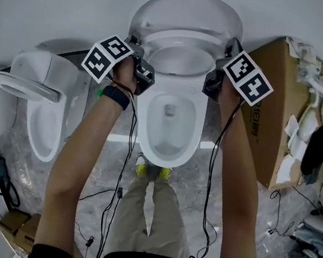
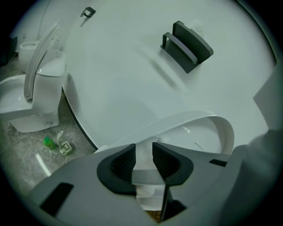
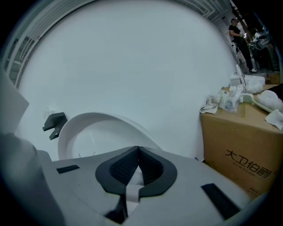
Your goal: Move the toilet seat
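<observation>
The toilet seat (image 1: 181, 37) hangs tilted between the bowl (image 1: 141, 122) and the raised lid (image 1: 192, 7), and our left gripper (image 2: 143, 152) has narrow jaws pinching the seat's left rim. Our right gripper (image 3: 138, 152), jaws pressed together and empty, sits by the right rim. We reckon the swing's midway, so next comes a steady arc around the hinge.

**Tally: toilets, grippers, boxes**

Two toilets: the middle toilet (image 1: 196, 130) and the left toilet (image 1: 41, 68). One toilet seat (image 1: 181, 37). Two grippers, the left gripper (image 2: 143, 160) and the right gripper (image 3: 138, 164). Two marker cubes, the left cube (image 1: 107, 57) and the right cube (image 1: 248, 78). One large cardboard box (image 1: 270, 123). One green bottle (image 2: 48, 142).
</observation>
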A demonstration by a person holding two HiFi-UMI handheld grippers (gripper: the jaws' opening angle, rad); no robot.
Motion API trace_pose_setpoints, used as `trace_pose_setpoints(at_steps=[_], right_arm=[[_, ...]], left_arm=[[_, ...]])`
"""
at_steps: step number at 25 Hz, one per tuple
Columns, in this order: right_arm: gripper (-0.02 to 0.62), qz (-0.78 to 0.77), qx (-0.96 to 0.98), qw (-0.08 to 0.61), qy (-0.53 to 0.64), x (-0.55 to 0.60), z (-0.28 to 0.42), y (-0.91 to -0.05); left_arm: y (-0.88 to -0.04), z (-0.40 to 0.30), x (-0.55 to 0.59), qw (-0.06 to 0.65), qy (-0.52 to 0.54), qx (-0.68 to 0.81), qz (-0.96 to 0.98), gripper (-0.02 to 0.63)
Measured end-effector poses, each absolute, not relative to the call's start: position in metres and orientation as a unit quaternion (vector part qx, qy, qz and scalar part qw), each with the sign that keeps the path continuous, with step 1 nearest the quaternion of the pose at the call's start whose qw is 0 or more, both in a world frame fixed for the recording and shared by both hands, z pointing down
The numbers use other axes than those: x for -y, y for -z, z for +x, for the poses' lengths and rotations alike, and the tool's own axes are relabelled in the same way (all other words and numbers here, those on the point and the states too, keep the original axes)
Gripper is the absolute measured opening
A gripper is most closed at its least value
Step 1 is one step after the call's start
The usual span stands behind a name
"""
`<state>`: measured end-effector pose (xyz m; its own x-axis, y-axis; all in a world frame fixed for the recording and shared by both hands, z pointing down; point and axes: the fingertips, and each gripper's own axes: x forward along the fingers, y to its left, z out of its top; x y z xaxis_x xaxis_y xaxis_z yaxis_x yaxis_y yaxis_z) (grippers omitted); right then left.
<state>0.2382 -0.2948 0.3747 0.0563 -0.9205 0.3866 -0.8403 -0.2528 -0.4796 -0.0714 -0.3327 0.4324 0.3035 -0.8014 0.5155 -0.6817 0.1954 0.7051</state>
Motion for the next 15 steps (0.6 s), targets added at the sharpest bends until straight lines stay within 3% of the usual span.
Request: trace_pose_setpoints(at_steps=[9,12,15], right_arm=[[0.026,-0.712,-0.618,0.066,0.325,0.3,0.236,-0.374],[0.026,-0.711,-0.628,0.049,0.315,0.291,0.237,-0.37],[0.026,-0.709,-0.638,0.012,0.302,0.255,0.232,-0.366]], left_arm=[[-0.432,-0.074,0.333,0.505,0.074,0.589,0.627,0.123],[-0.429,-0.077,0.324,0.488,0.043,0.594,0.638,0.056],[-0.416,-0.077,0.291,0.472,0.02,0.582,0.662,0.046]])
